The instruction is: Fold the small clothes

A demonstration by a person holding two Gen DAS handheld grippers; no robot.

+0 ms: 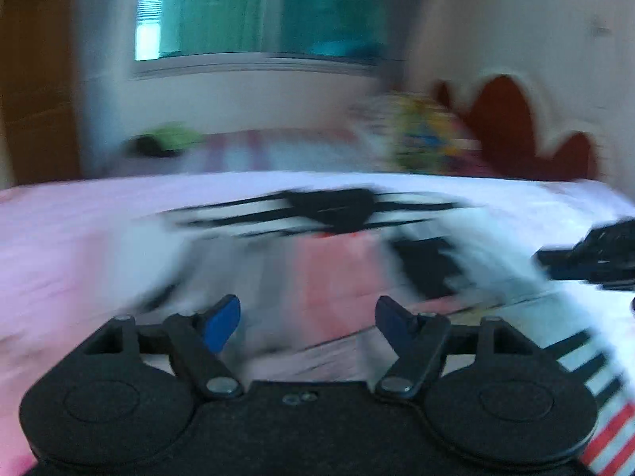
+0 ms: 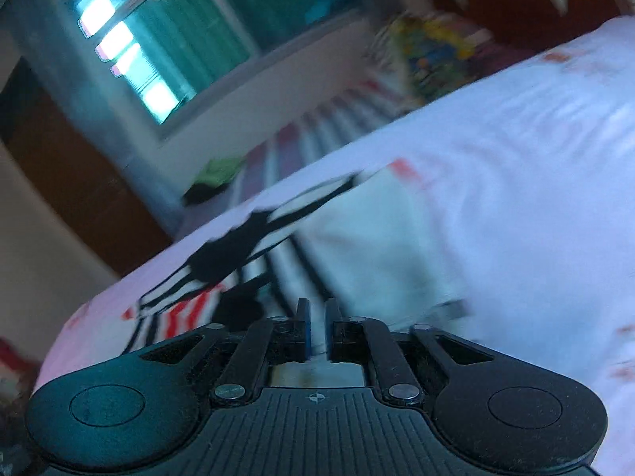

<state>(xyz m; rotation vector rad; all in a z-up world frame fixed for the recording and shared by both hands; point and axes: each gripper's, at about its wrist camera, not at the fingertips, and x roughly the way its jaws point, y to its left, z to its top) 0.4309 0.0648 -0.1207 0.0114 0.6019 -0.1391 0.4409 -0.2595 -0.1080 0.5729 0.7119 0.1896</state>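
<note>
Lying across the pale pink bed (image 1: 59, 246), a striped garment (image 1: 325, 214) in black, white and red is seen near the front edge. Green cloth (image 1: 170, 141) and a colourful heap (image 1: 428, 139) sit at the far edge (both blurred). Left tongs (image 1: 307, 317) are spread wide, released, above the garment. Right tongs (image 2: 317, 329) show a narrow gap with nothing gripped.
</note>
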